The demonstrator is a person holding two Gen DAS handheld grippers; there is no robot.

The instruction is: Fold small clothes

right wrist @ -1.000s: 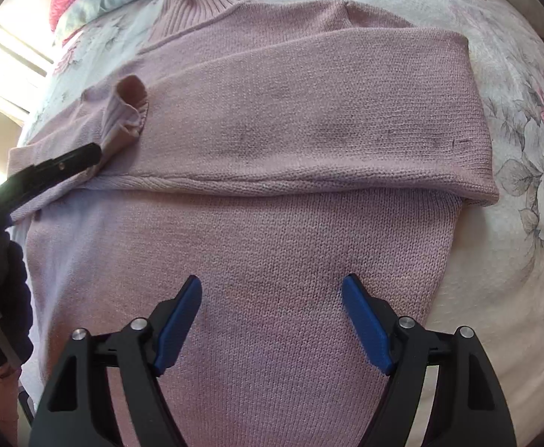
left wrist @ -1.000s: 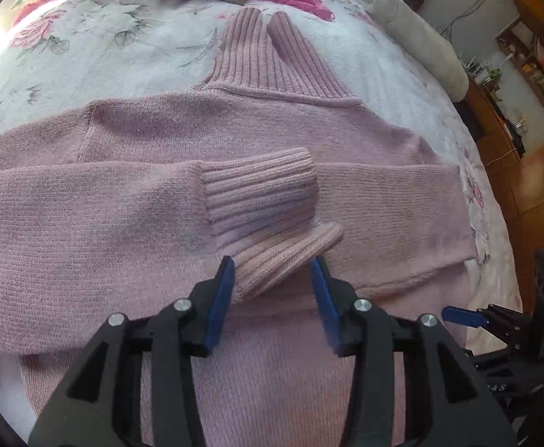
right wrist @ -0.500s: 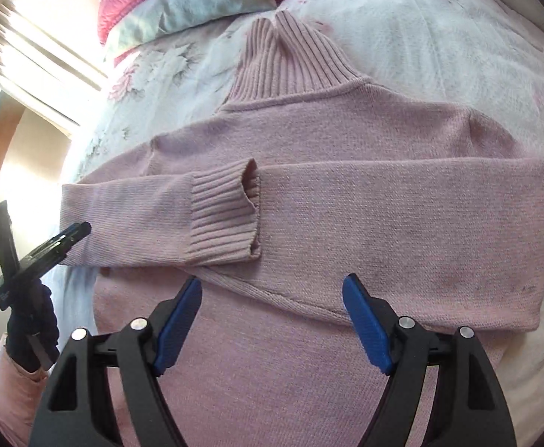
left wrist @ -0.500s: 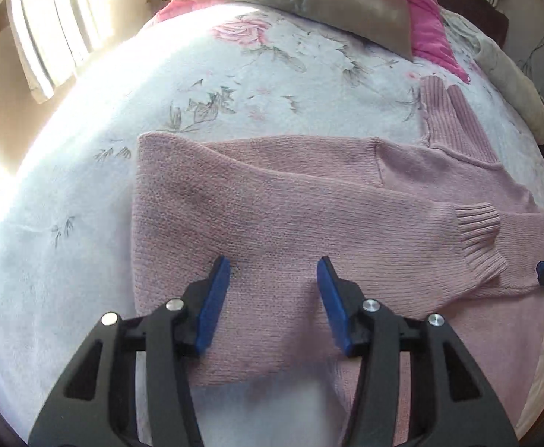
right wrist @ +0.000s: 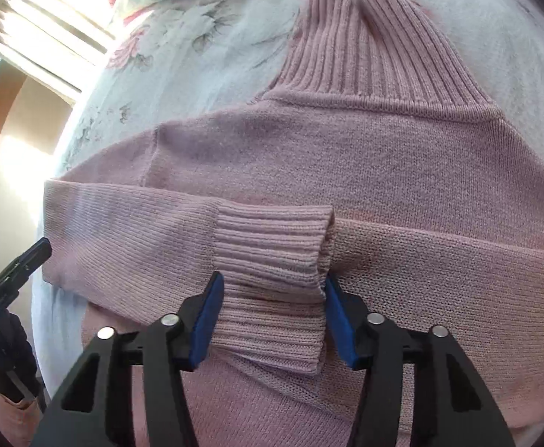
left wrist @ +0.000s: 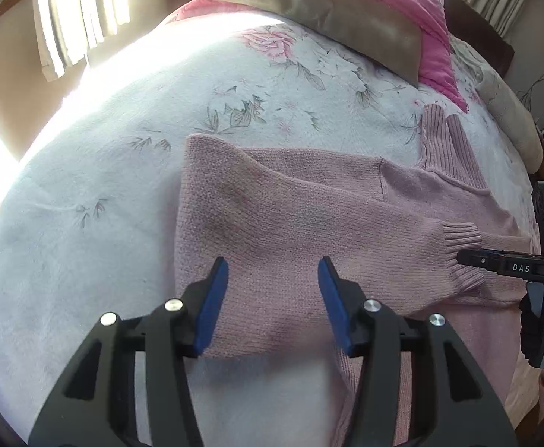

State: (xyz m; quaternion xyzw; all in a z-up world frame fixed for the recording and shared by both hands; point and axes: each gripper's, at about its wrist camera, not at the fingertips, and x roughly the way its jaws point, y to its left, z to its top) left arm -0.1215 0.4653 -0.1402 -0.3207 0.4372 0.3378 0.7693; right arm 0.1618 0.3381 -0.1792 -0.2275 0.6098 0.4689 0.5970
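Note:
A dusty-pink knit turtleneck sweater [right wrist: 346, 156] lies flat on the bed, both sleeves folded across its chest. In the right wrist view the ribbed cuff [right wrist: 272, 257] of the left sleeve sits between the blue pads of my right gripper [right wrist: 272, 309], whose jaws are open and close beside the cuff's edges. My left gripper [left wrist: 274, 298] hovers open over the folded sleeve [left wrist: 272, 223] near the sweater's left edge, with nothing pinched. The right gripper's tip [left wrist: 510, 266] shows by the cuff [left wrist: 462, 257]. The left gripper [right wrist: 22, 264] shows at the sweater's left side.
The floral white bedspread [left wrist: 104, 205] spreads to the left and back. A grey pillow [left wrist: 328, 11] and a pink blanket [left wrist: 421, 7] lie at the head of the bed. A bright window with blinds [left wrist: 74, 15] is at the left. A gloved hand [right wrist: 3, 354] holds the left gripper.
My right gripper has moved forward and left to the cuff, and its jaws have narrowed around it. My left gripper has swung left from the cuff to the sweater's left edge.

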